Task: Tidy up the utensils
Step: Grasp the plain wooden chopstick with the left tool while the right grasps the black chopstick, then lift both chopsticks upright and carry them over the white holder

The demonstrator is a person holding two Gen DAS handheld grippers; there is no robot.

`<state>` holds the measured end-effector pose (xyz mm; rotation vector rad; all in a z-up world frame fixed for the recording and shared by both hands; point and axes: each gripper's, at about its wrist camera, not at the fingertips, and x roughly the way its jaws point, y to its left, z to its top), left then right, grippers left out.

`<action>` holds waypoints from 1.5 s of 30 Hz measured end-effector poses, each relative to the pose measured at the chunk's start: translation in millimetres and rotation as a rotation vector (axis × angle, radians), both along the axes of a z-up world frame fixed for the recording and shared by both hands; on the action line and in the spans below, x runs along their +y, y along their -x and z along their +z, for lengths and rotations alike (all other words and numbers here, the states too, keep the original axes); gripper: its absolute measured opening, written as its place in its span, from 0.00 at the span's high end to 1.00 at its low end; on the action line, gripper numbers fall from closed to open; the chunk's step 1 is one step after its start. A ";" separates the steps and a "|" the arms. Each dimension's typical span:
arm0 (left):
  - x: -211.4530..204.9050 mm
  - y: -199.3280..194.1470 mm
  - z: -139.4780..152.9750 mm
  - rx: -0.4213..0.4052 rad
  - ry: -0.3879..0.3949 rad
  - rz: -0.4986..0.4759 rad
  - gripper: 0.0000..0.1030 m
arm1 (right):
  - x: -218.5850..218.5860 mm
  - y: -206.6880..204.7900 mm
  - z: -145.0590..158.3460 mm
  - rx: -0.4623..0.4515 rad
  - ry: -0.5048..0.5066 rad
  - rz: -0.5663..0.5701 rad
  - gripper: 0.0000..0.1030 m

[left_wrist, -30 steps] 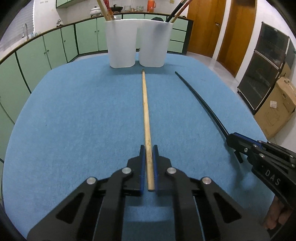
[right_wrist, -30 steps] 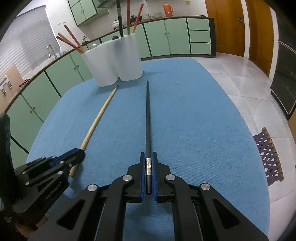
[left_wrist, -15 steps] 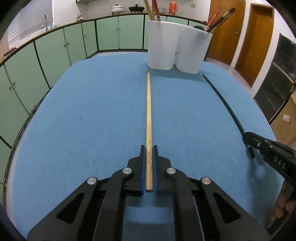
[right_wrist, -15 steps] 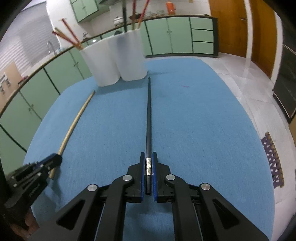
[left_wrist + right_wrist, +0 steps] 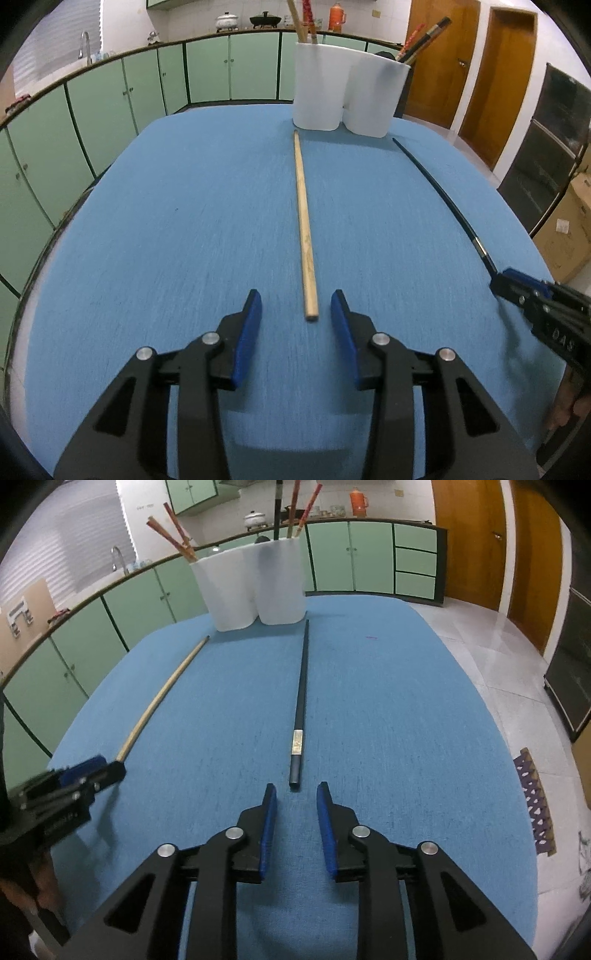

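The left gripper [image 5: 295, 306] has just been opening; its jaws stand apart, and the wooden chopstick [image 5: 303, 221] lies flat on the blue table [image 5: 184, 240], its near end between the pads, touching neither. The right gripper [image 5: 294, 797] has just been opening too, holding nothing; the black chopstick [image 5: 301, 698] ends just ahead of its tips. Both chopsticks point toward the white holder [image 5: 347, 92] at the far edge.
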<state>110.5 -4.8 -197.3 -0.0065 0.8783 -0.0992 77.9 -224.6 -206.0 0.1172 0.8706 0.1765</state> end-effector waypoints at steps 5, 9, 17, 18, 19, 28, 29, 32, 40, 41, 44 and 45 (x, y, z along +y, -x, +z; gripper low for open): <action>3.1 -2.6 -0.6 0.002 0.015 0.001 0.63 | 1.7 -1.0 0.4 -0.003 0.006 -0.004 0.78; 5.2 -3.7 -1.0 0.003 0.028 0.002 0.63 | 1.2 -8.3 0.6 0.003 0.006 -0.013 0.79; 5.4 -1.5 -1.1 0.001 0.018 0.007 0.64 | 3.3 -13.1 -1.1 -0.001 0.020 -0.024 0.80; 5.2 -1.3 -1.0 0.001 0.017 0.009 0.65 | 3.0 -13.1 -1.1 -0.001 0.018 -0.025 0.80; 4.8 -1.1 -1.0 0.000 0.015 0.011 0.68 | 2.4 -13.2 -1.0 -0.001 0.018 -0.026 0.81; 2.6 -1.4 0.8 0.000 0.009 0.006 0.94 | -1.0 -15.4 -0.8 0.003 0.015 -0.037 0.94; 3.5 -1.6 2.8 0.004 0.016 0.004 0.94 | -2.1 -15.3 -0.2 0.004 0.009 -0.037 0.94; 2.5 0.3 13.9 -0.013 -0.006 -0.002 0.94 | -4.7 -10.6 7.1 -0.007 0.014 -0.029 0.94; 1.7 11.2 76.9 -0.162 -0.048 -0.041 0.94 | -14.2 1.8 64.8 -0.104 0.046 0.001 0.94; 1.8 12.3 87.2 -0.186 -0.051 -0.045 0.94 | -16.0 2.7 76.6 -0.125 0.050 0.004 0.94; 3.8 10.8 114.6 -0.240 -0.046 -0.061 0.94 | -20.0 1.1 103.1 -0.162 0.053 0.018 0.94; 4.6 9.9 124.2 -0.257 -0.038 -0.068 0.94 | -21.3 0.2 112.0 -0.175 0.050 0.024 0.94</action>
